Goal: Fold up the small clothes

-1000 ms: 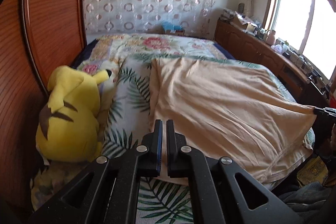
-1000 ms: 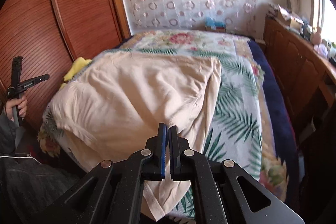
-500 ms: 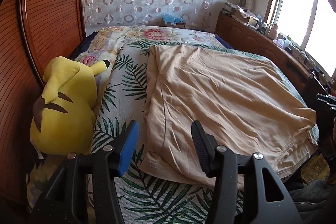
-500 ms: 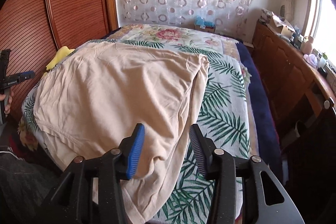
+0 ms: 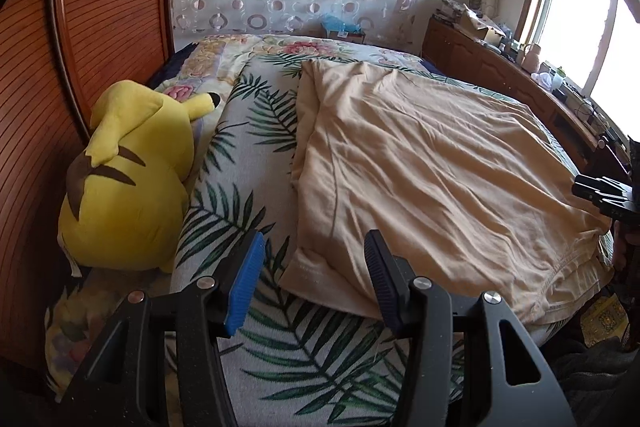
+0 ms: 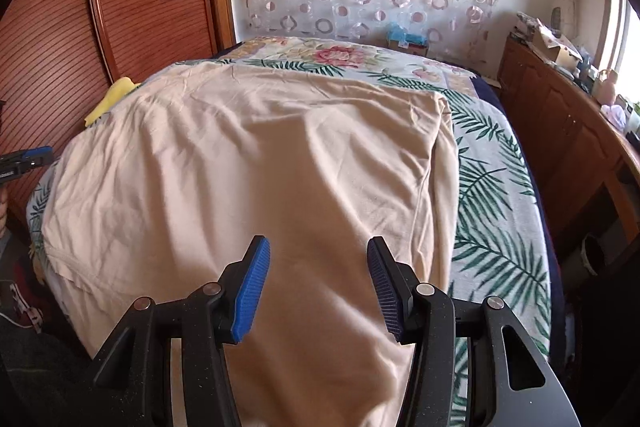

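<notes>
Two grippers, both with jaws spread wide and nothing between the pads: my left gripper point(image 5: 312, 287) hangs over the near left corner of the beige garment point(image 5: 420, 163), my right gripper point(image 6: 318, 287) over its near hem toward the right. The garment lies spread across the palm-leaf bedspread point(image 5: 248, 163), its near edge drooping over the side of the bed, its far edge reaching toward the floral quilt point(image 6: 340, 55). I judge it light, thin and limp: it wrinkles freely, will sag from any pinch and drag on the cover instead of sliding as a sheet. A stitched hem runs along the near edge, and that doubled seam at the corners looks like my firmest hold; mid-panel I risk catching the bedspread too. A yellow plush toy point(image 5: 128, 179) sits to the left, apart from the cloth
</notes>
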Available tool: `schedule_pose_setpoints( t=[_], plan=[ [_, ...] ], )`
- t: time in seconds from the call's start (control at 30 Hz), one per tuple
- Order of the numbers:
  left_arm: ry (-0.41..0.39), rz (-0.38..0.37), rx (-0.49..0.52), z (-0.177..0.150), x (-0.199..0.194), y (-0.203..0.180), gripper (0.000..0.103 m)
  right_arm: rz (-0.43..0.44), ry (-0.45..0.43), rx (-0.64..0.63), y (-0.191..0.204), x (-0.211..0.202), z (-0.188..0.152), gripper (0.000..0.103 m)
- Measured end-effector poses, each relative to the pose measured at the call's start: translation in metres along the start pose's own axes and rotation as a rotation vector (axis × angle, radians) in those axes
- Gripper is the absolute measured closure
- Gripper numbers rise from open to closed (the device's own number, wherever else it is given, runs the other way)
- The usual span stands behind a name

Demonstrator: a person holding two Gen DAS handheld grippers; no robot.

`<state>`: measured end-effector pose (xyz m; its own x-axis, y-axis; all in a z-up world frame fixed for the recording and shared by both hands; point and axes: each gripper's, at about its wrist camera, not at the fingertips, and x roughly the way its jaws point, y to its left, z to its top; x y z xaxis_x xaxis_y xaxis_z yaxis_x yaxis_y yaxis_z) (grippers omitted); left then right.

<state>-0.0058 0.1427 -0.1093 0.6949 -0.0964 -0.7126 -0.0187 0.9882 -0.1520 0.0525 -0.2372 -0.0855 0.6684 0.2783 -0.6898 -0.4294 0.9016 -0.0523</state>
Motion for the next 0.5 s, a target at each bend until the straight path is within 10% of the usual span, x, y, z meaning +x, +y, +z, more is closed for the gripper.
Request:
schedule_pose_setpoints(
  t=[0.5],
  plan=[
    [0.059, -0.054, 0.012, -0.02, 0.01, -0.001, 0.1, -0.02, 0.016, 0.052, -0.003, 0.031, -0.001, 0.05]
  ],
)
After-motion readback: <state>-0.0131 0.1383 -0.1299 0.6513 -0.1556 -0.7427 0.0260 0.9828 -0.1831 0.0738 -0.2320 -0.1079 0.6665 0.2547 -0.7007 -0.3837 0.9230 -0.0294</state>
